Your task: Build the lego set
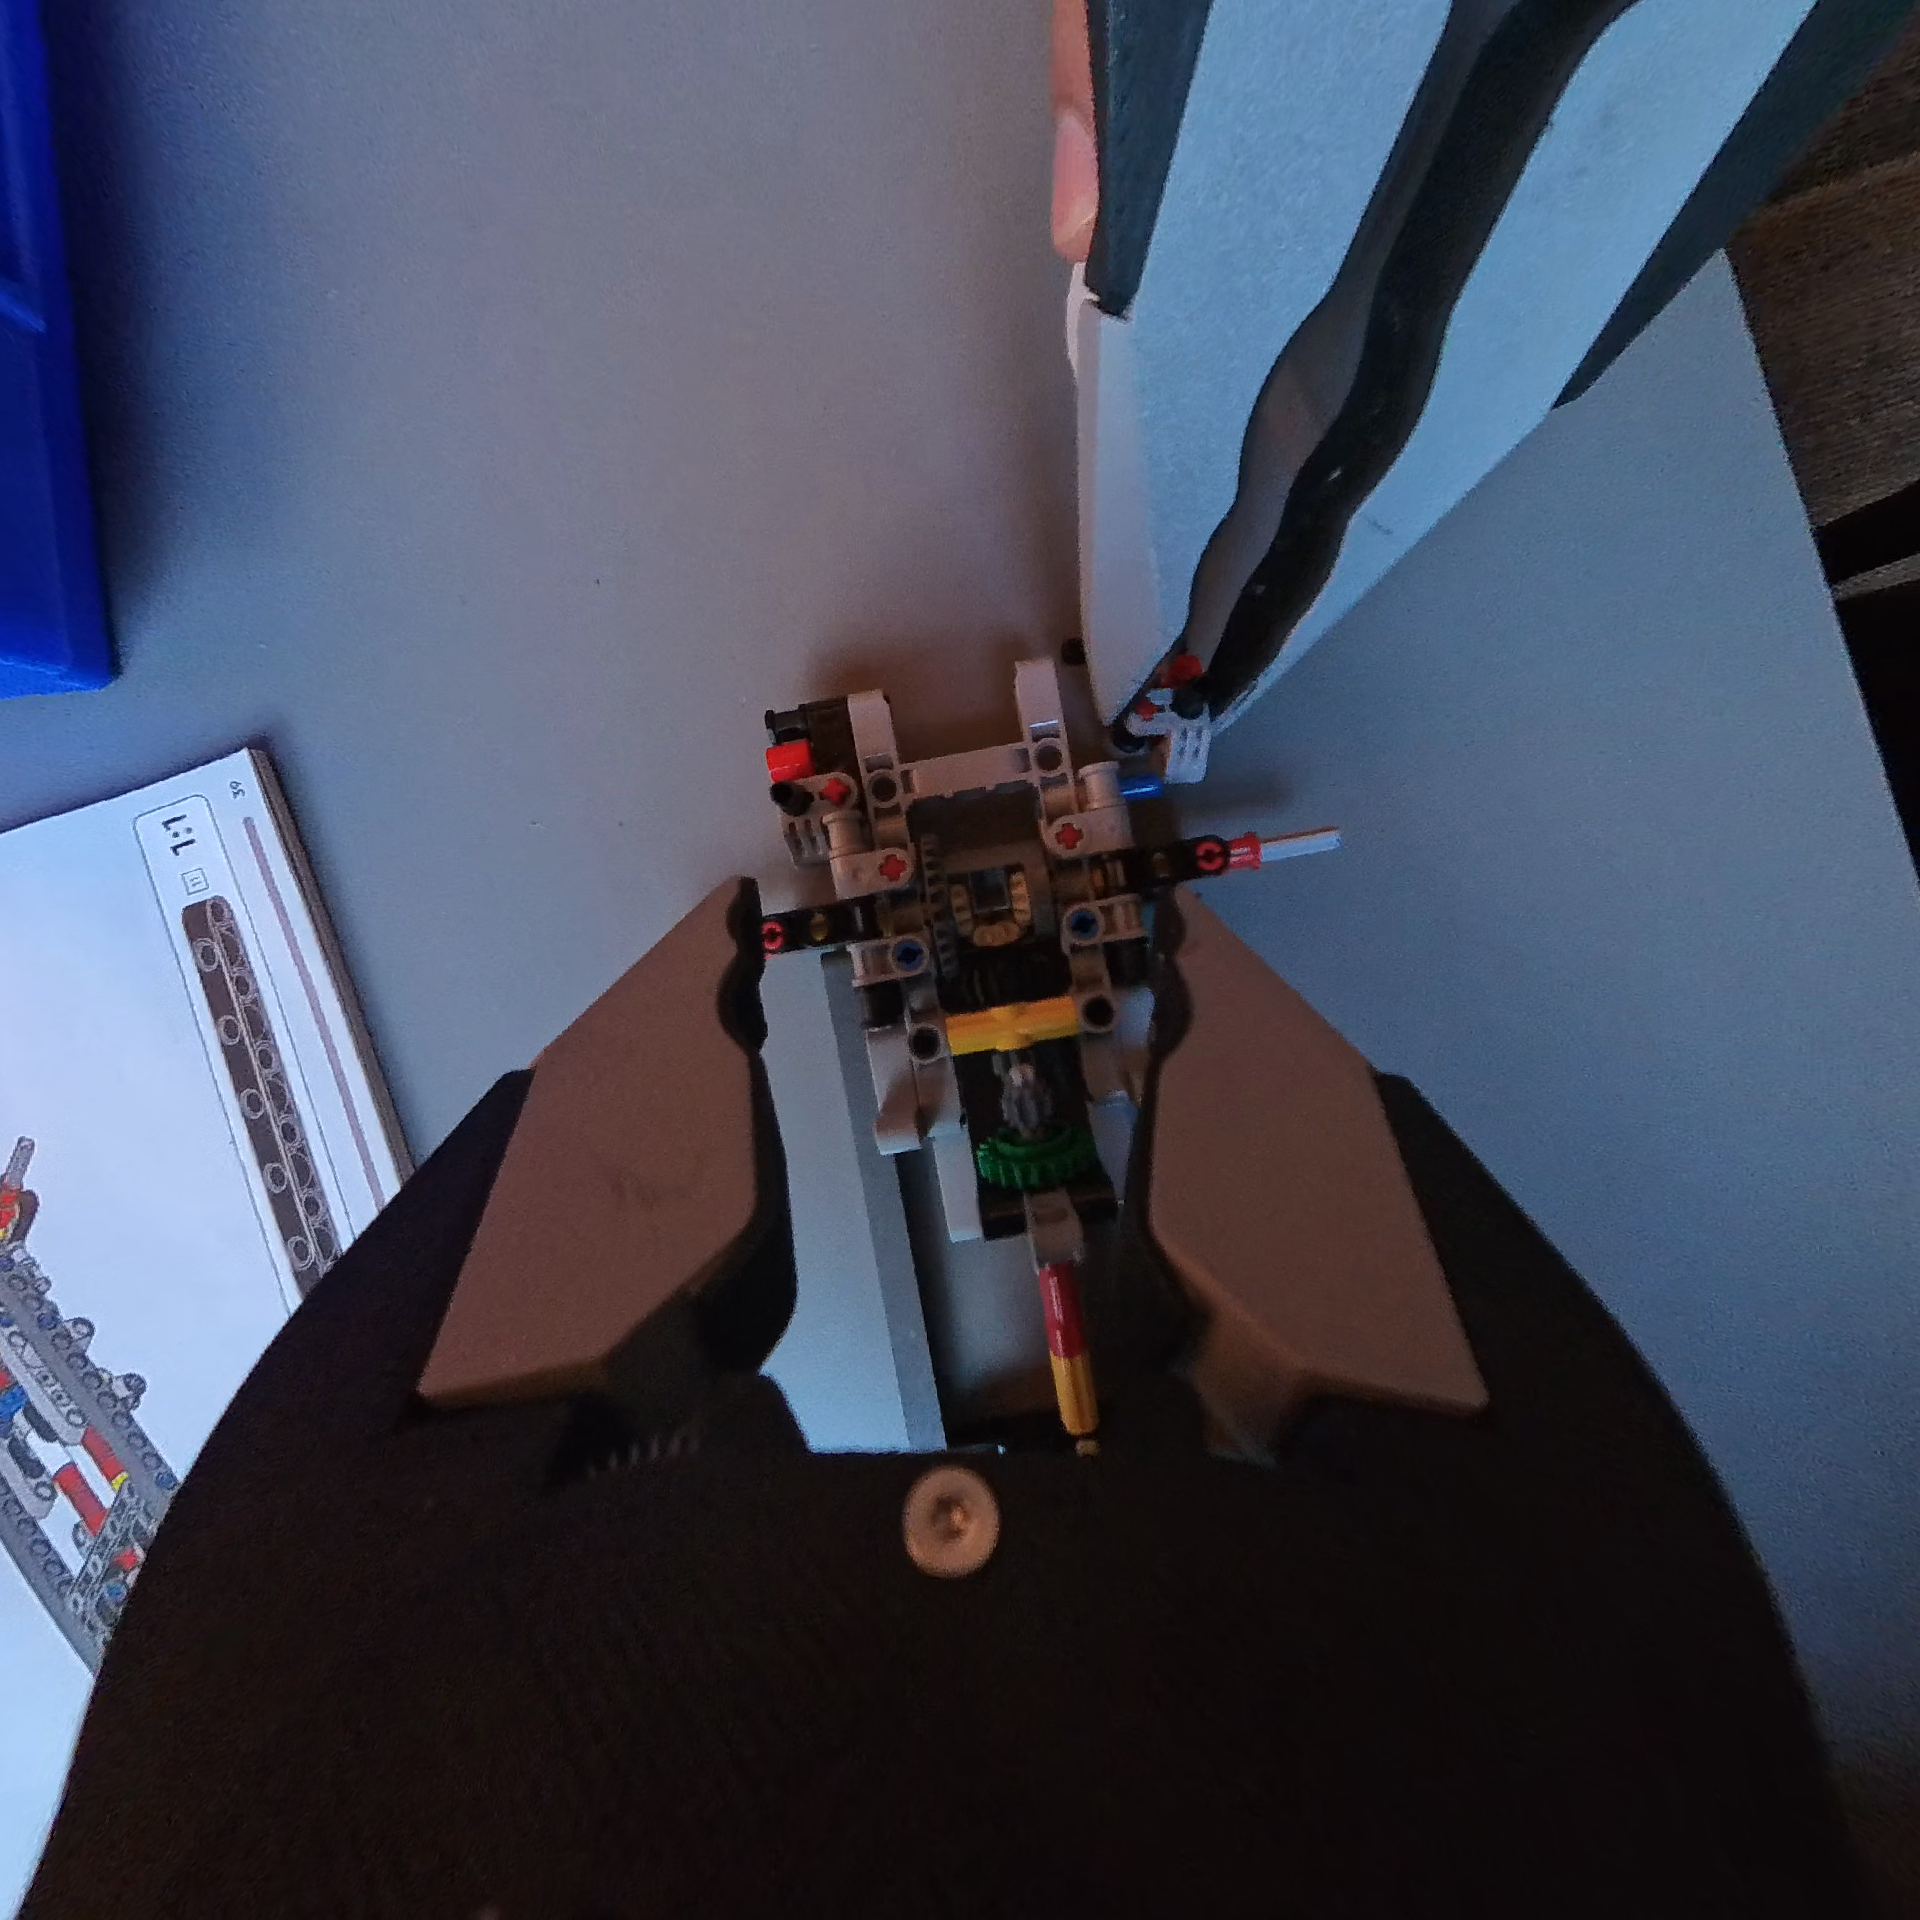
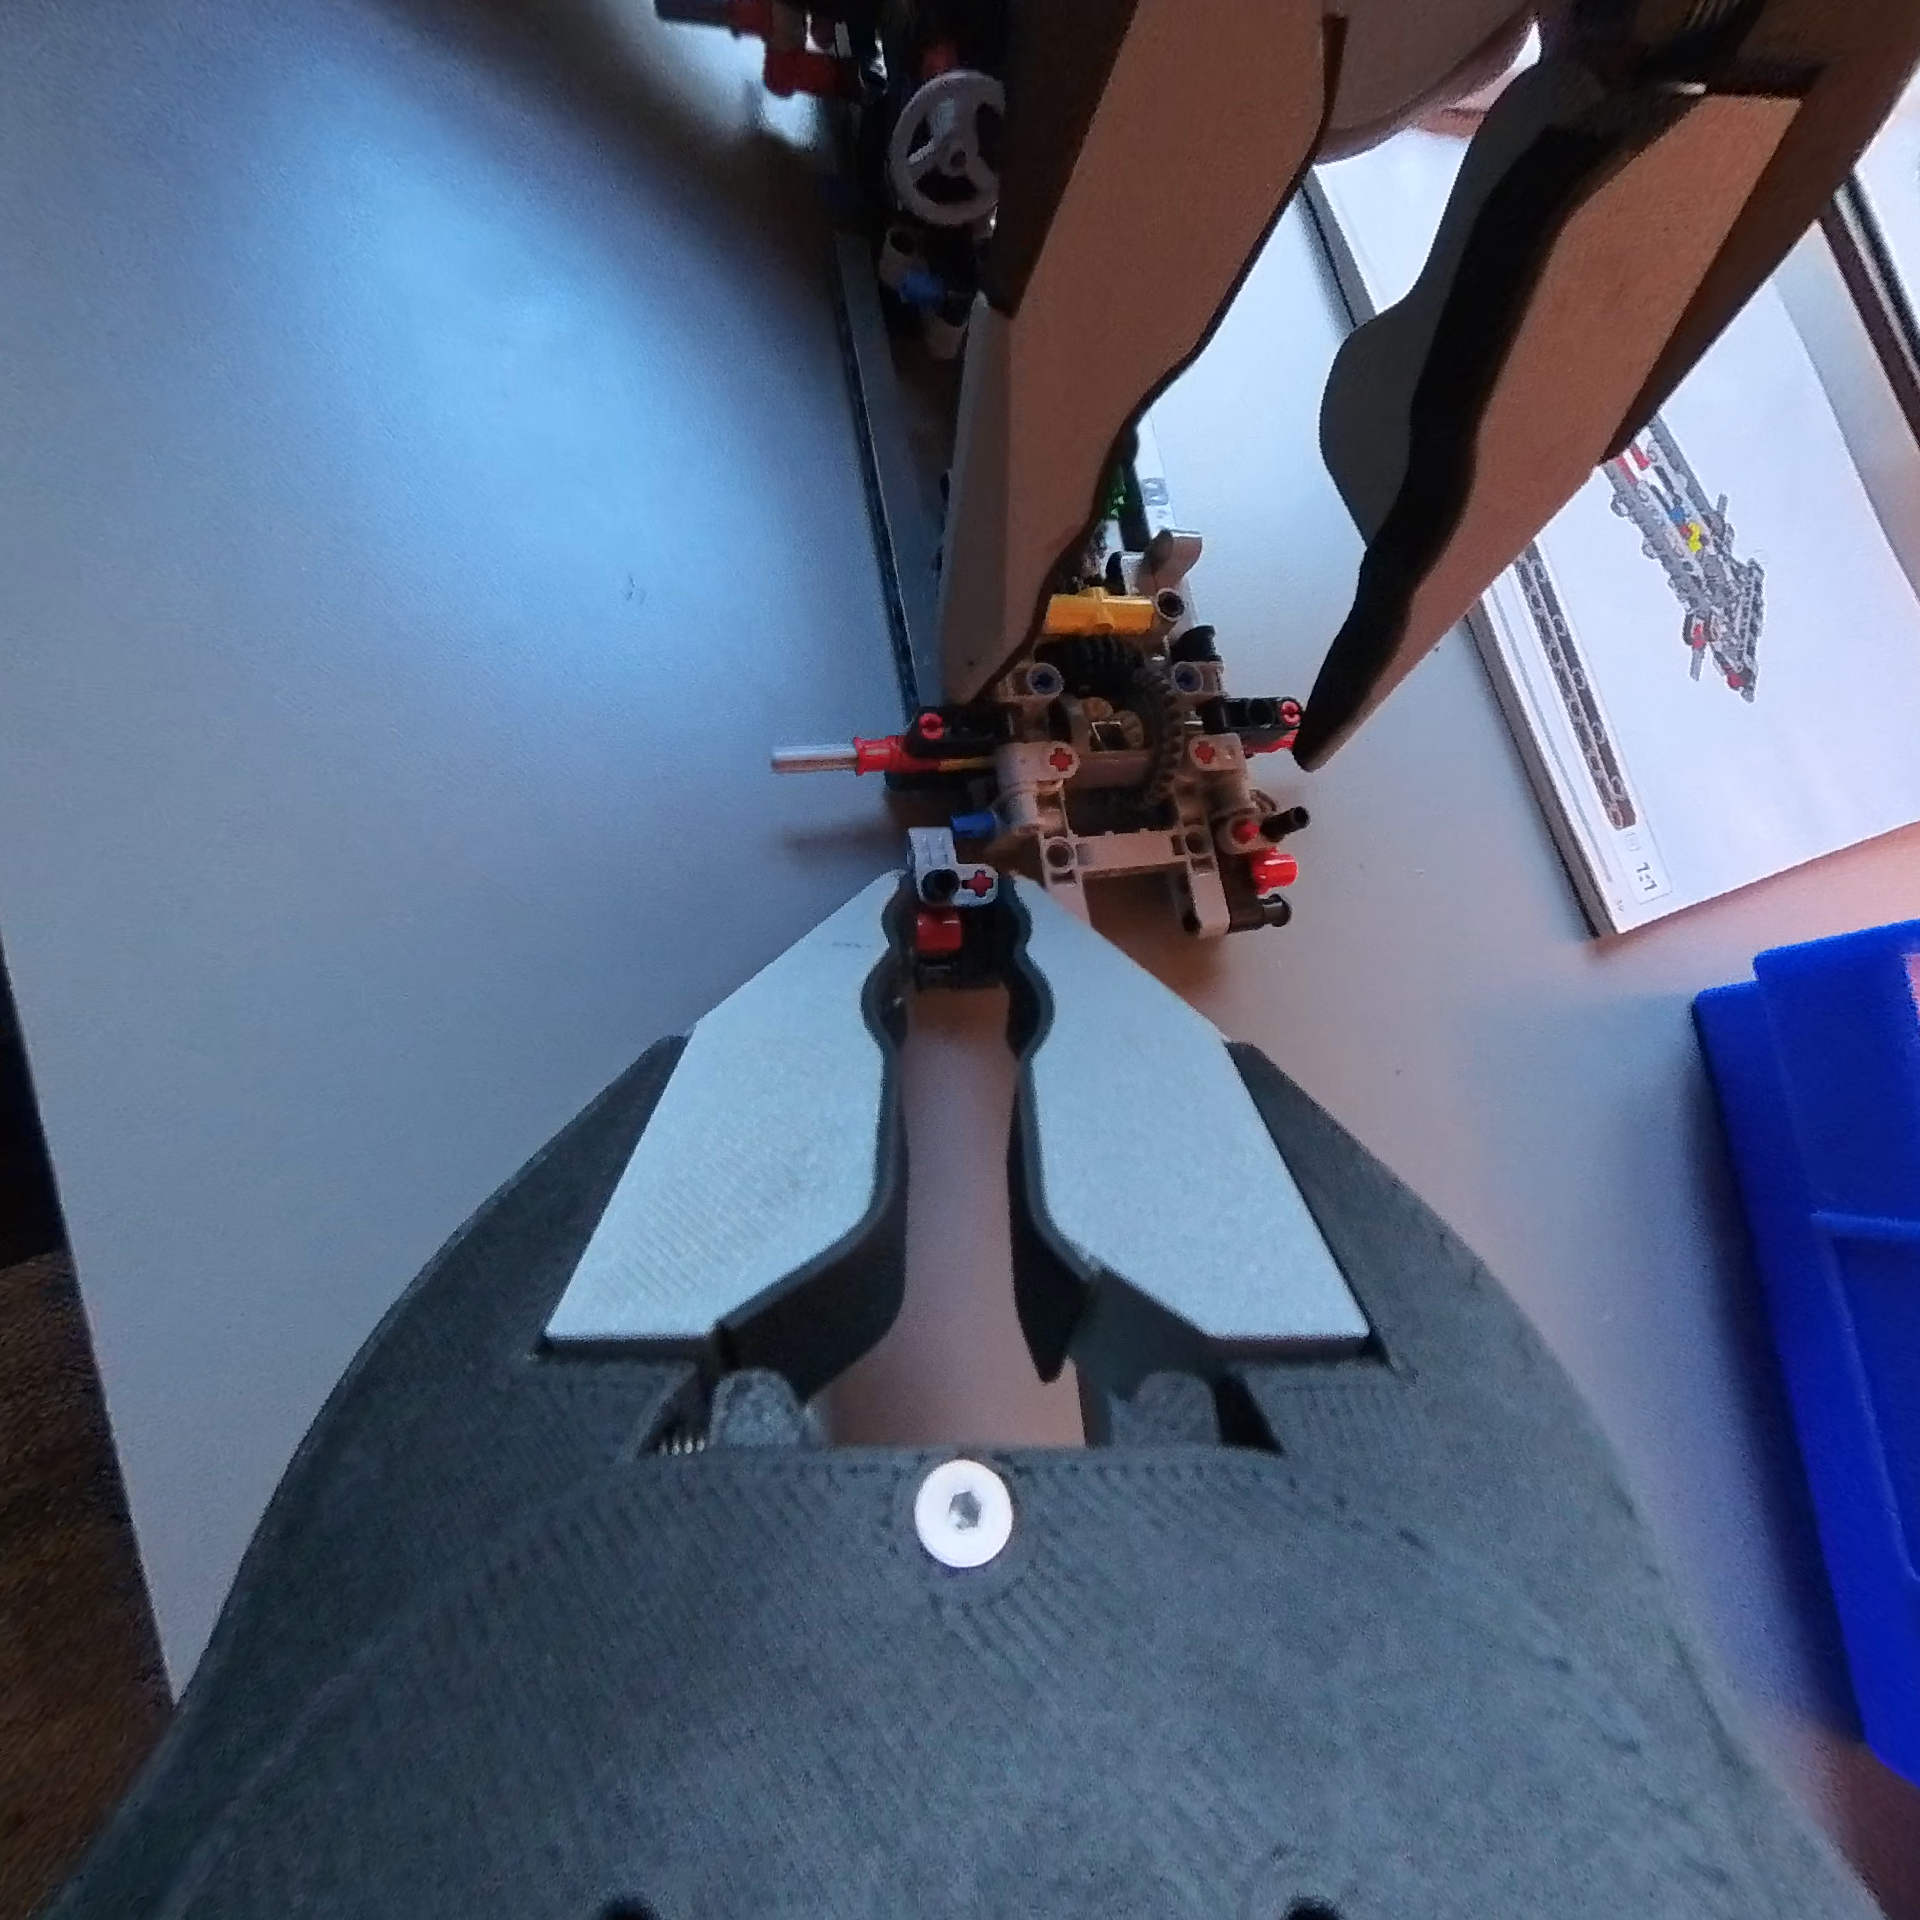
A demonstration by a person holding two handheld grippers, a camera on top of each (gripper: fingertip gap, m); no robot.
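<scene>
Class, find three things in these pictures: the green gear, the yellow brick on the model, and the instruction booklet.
green gear (image 1: 1023,1162), left wrist view, toothed rim.
yellow brick (image 2: 1099,613), right wrist view, top face.
instruction booklet (image 1: 125,1039), left wrist view, open page.

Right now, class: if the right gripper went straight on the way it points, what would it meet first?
Probably the toy brick model. The right gripper grips a small brick piece that sits close beside the model's blue peg; depth is unclear.

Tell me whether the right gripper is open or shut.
Shut: the right gripper pinches a small grey-and-red connector piece at its fingertips.
</scene>
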